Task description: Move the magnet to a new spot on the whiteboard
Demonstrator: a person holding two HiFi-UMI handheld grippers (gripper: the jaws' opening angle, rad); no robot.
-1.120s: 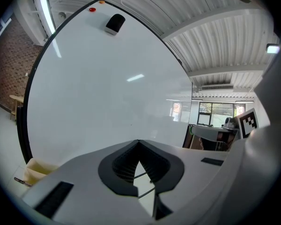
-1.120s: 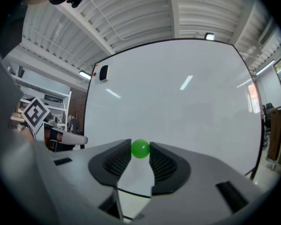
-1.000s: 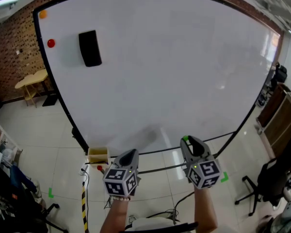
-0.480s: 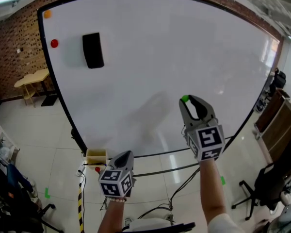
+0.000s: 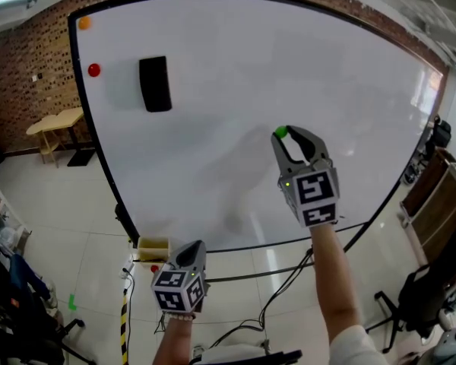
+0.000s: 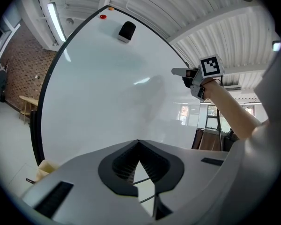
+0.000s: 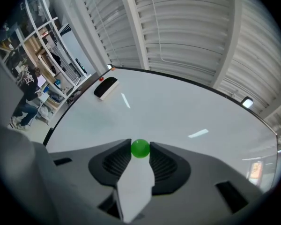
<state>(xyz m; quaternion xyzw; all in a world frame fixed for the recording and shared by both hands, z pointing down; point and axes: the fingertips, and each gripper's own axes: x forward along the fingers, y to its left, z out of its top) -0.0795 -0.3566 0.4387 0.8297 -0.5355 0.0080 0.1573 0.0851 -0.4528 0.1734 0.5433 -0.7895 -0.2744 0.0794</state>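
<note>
A small round green magnet sits pinched between the tips of my right gripper, which is shut on it. In the head view that right gripper is raised in front of the middle of the whiteboard, with the green magnet at its tip. Whether the magnet touches the board I cannot tell. My left gripper hangs low below the board's bottom edge; its jaws are shut with nothing between them, as the left gripper view shows.
A red magnet, an orange magnet and a black eraser cling to the board's top left. A wooden box sits by the board's lower left corner. A small wooden table stands at left; cables lie on the floor.
My right gripper has risen with the green magnet from below the board's bottom edge to the middle of the board. The left gripper has stayed low.
</note>
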